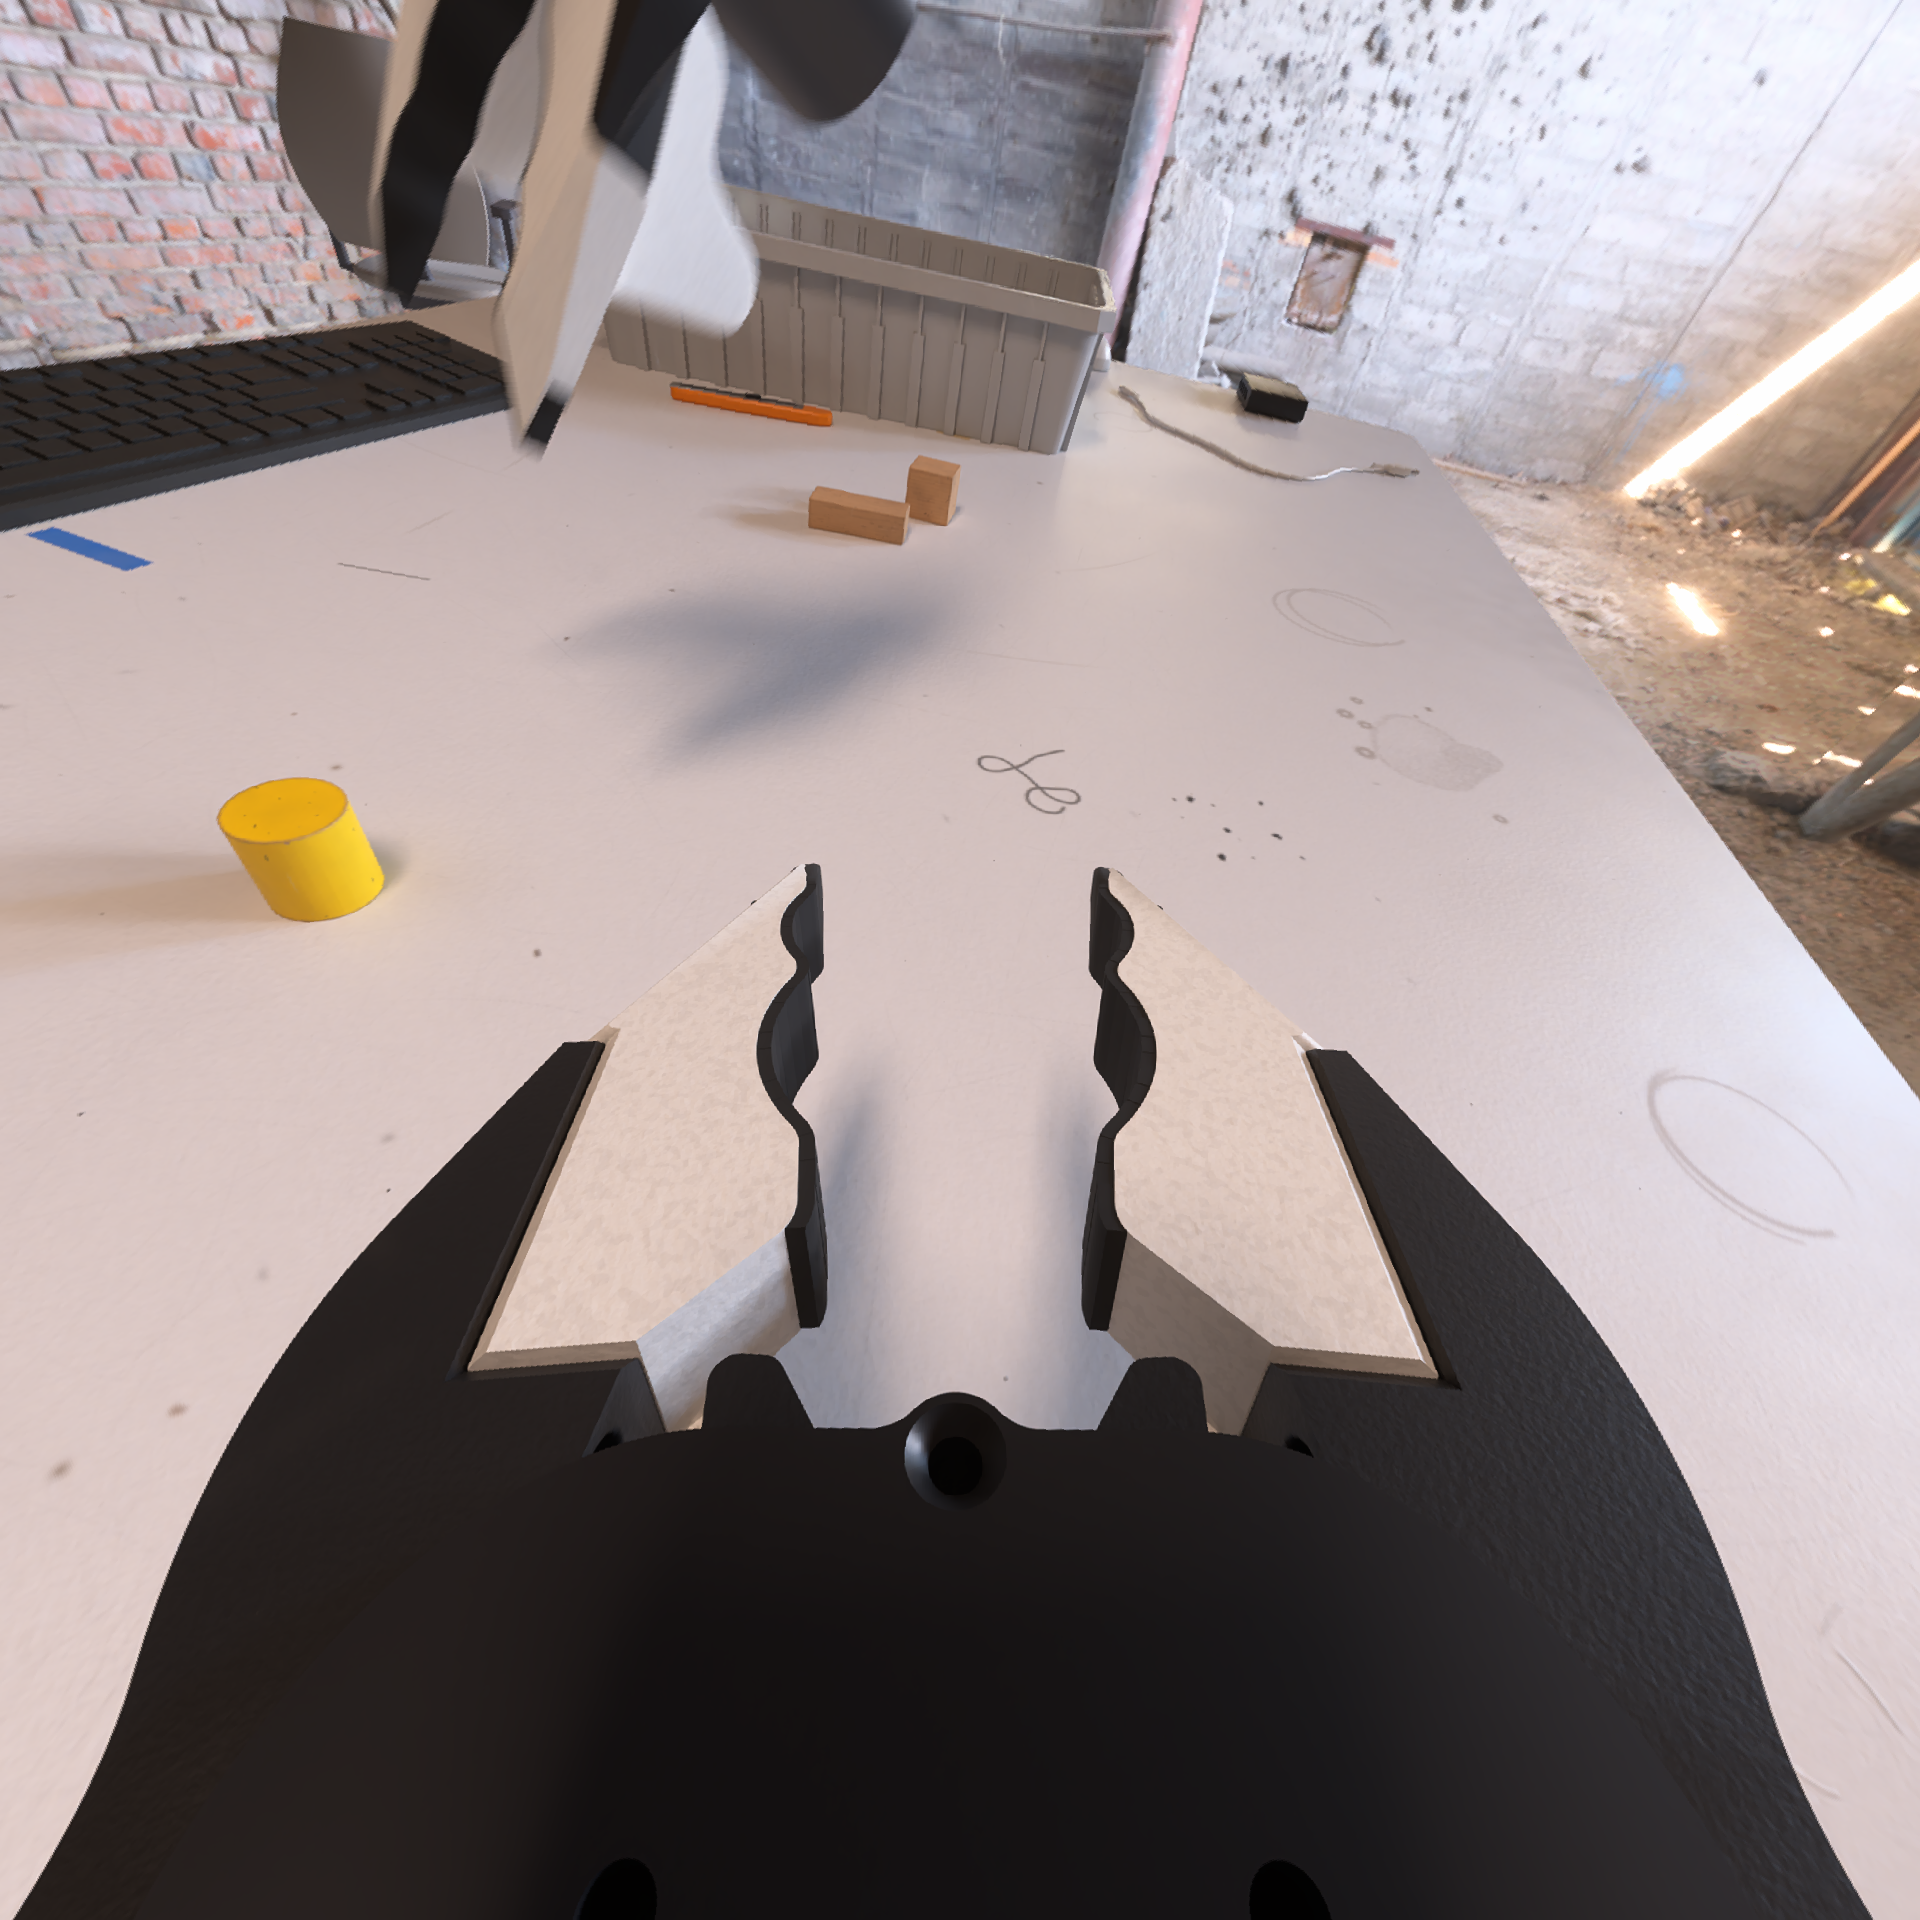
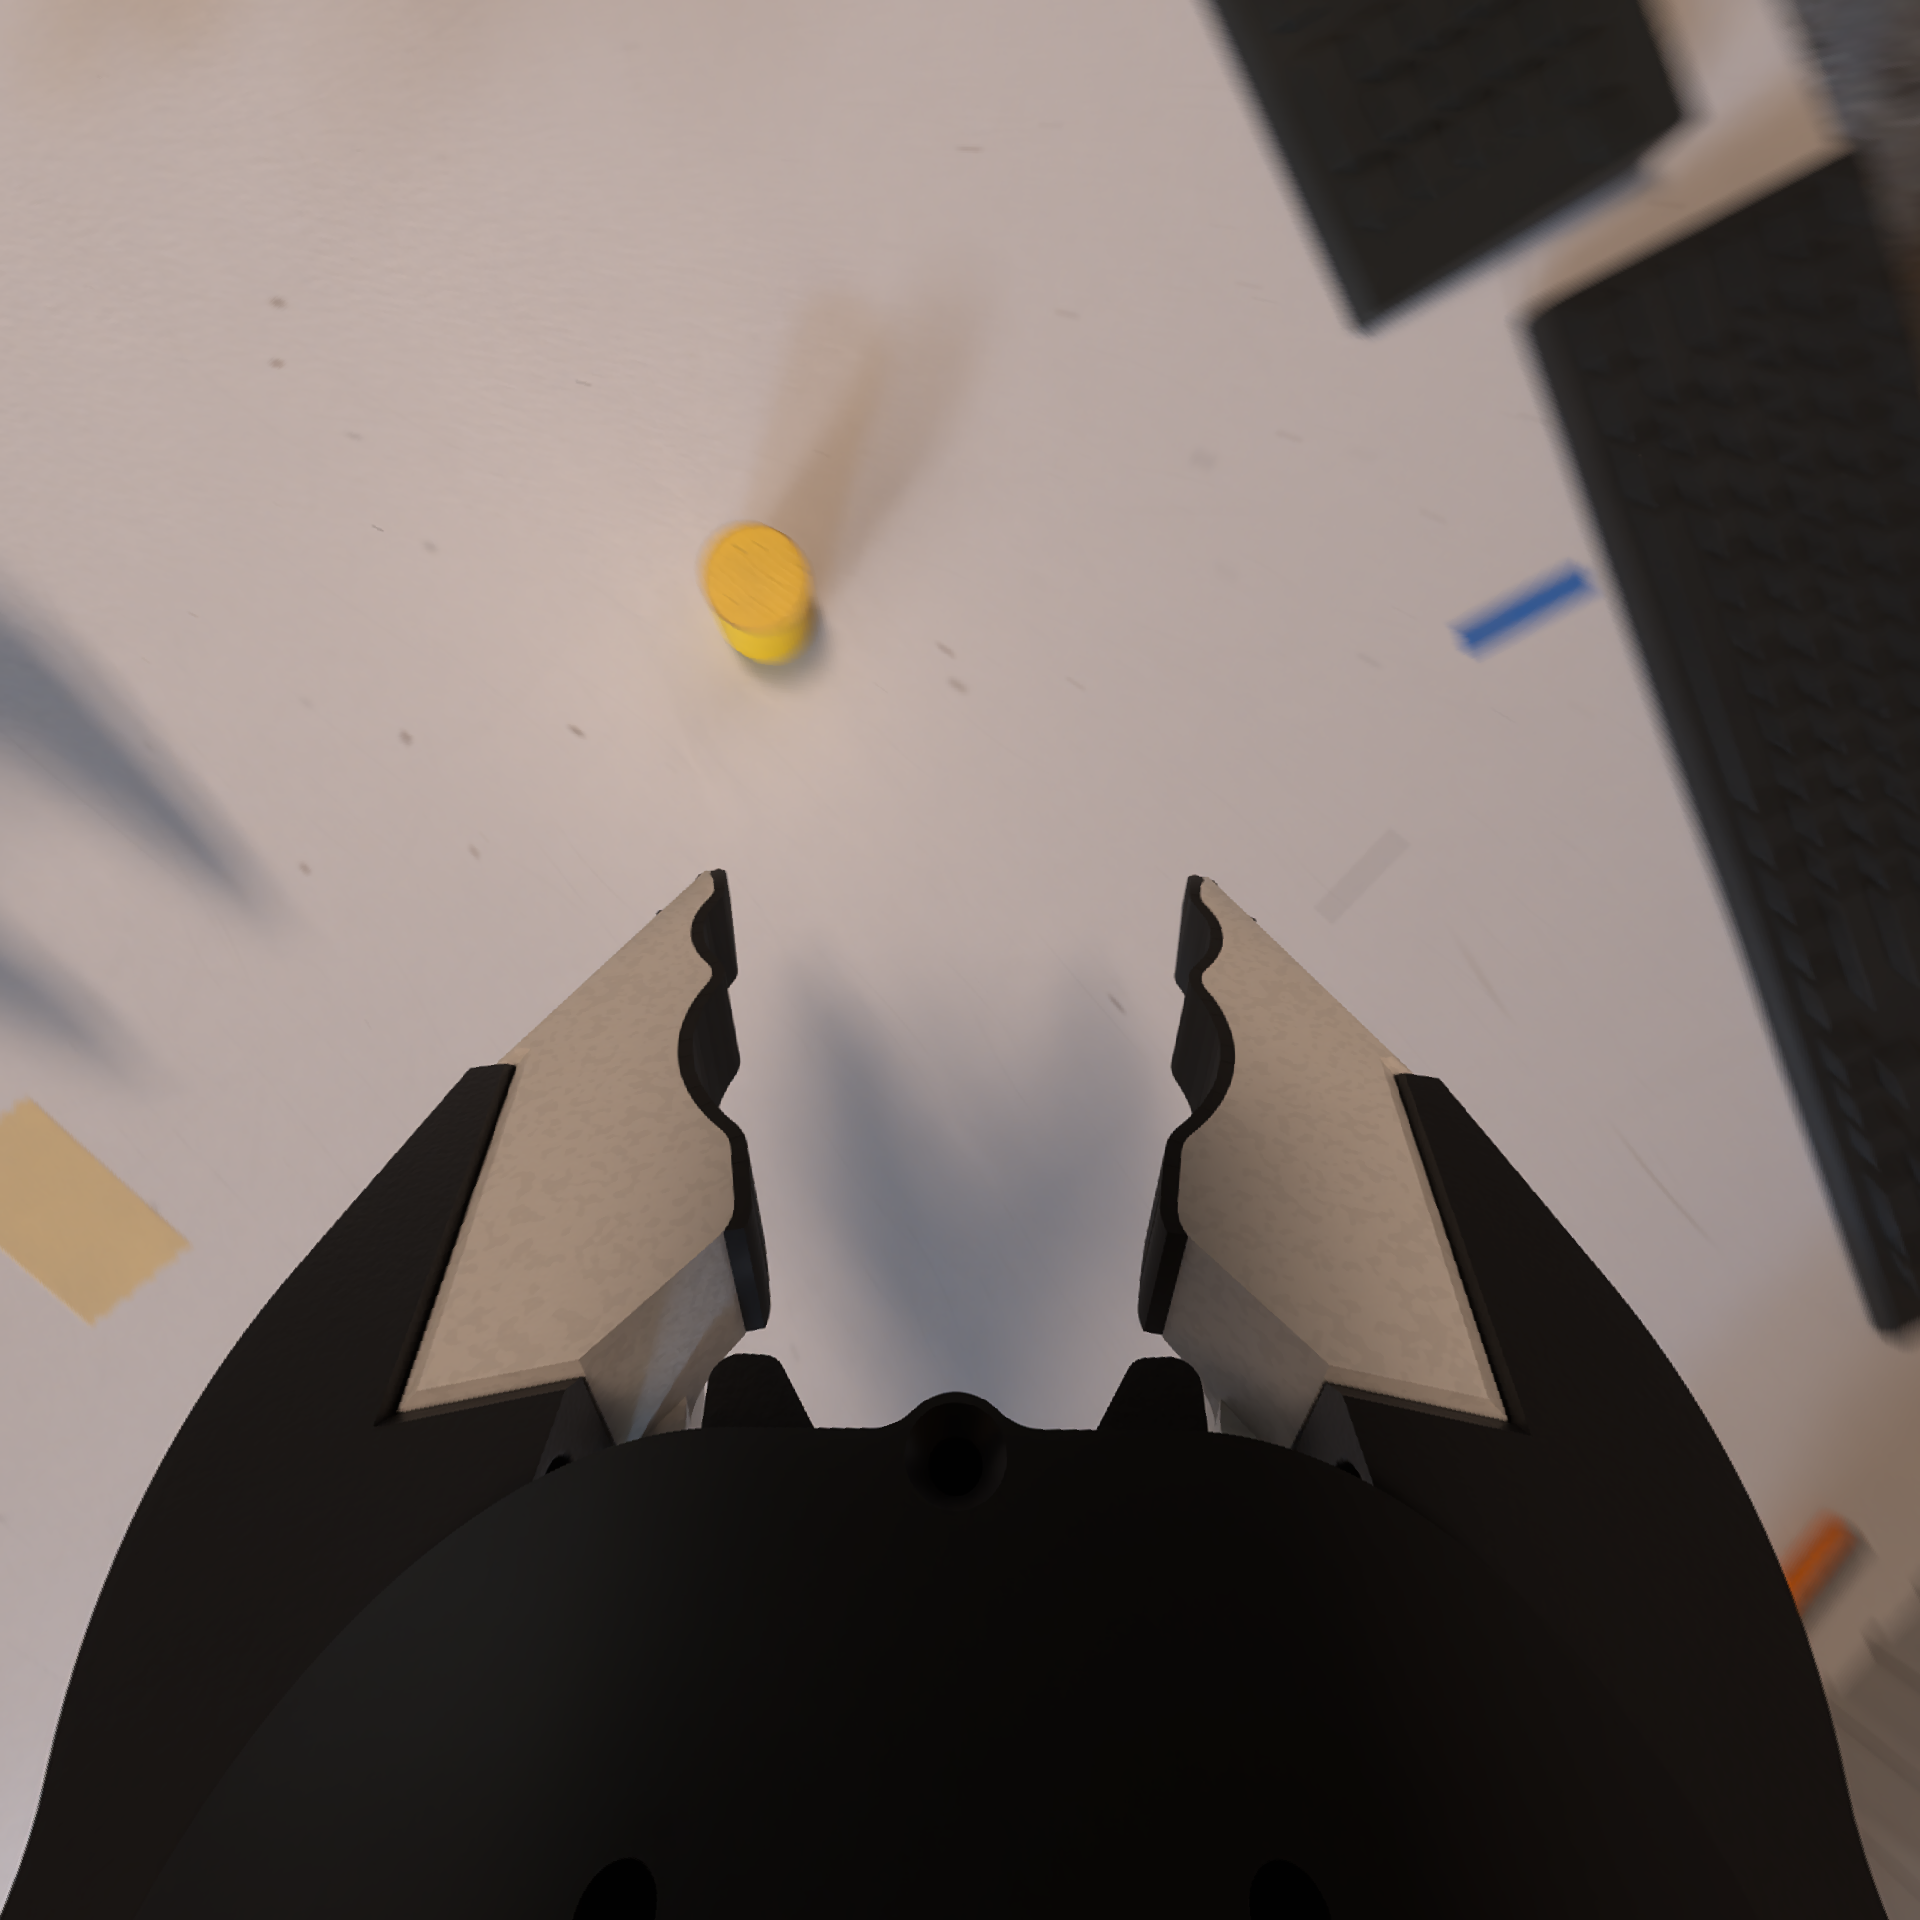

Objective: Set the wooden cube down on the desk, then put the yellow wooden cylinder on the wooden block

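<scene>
Yellow cylinder [image 2: 756, 592] upright, clear desk [image 2: 416, 312] around (grippers empty).

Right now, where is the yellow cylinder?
The yellow cylinder stands upright on the white desk, left of the left gripper in its wrist view, untouched.

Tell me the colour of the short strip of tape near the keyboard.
Blue; the tape strip shows best in the right wrist view, lying on the desk beside the keyboard.
</scene>
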Tool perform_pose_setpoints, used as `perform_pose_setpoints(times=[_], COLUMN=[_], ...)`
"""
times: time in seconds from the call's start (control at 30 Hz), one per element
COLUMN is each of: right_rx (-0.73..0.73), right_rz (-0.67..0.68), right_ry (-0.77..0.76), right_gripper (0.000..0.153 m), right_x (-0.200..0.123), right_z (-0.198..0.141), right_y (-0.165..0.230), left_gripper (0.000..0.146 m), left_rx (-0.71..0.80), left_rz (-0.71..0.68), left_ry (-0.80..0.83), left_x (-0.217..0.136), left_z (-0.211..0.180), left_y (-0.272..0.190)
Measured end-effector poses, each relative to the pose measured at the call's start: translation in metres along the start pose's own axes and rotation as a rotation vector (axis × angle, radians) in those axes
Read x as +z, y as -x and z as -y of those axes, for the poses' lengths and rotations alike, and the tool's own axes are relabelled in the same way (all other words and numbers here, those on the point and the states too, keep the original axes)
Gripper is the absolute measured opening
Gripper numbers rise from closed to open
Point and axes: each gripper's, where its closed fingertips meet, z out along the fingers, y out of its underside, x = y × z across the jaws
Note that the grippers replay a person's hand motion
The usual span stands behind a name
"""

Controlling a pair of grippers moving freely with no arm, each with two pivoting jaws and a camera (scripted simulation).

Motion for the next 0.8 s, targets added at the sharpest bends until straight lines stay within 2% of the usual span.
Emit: perform_pose_setpoints(times=[0.1, 0.2, 0.33, 0.43, 0.6, 0.7, 0.8], right_rx=[-0.049, -0.071, -0.098, -0.106, -0.08, 0.02, 0.158], right_rz=[0.072, 0.115, 0.149, 0.169, 0.107, 0.043, -0.091], right_ry=[0.052, 0.104, 0.187, 0.199, 0.179, 0.122, 0.075], right_gripper=[0.078, 0.07, 0.056, 0.033, 0.033, 0.033, 0.033], right_x=[0.056, 0.095, 0.122, 0.129, 0.108, 0.067, 0.014], right_z=[0.023, 0.034, 0.029, 0.024, 0.014, 0.002, -0.029], right_y=[0.03, 0.046, 0.056, 0.06, 0.043, 0.011, -0.039], left_gripper=[0.052, 0.052, 0.051, 0.051, 0.051, 0.05, 0.051], left_rx=[0.008, 0.007, 0.002, -0.01, -0.025, -0.018, 0.008], left_rz=[0.011, 0.016, 0.023, 0.024, 0.055, 0.117, 0.172], left_ry=[0.006, -0.008, -0.02, -0.034, -0.049, -0.056, -0.037], left_x=[-0.003, -0.008, -0.012, -0.014, -0.016, -0.018, -0.021], left_z=[0.0, 0.002, 0.003, 0.003, 0.002, 0.003, 0.002], left_y=[0.001, 0.002, 0.005, 0.008, 0.015, 0.023, 0.03])
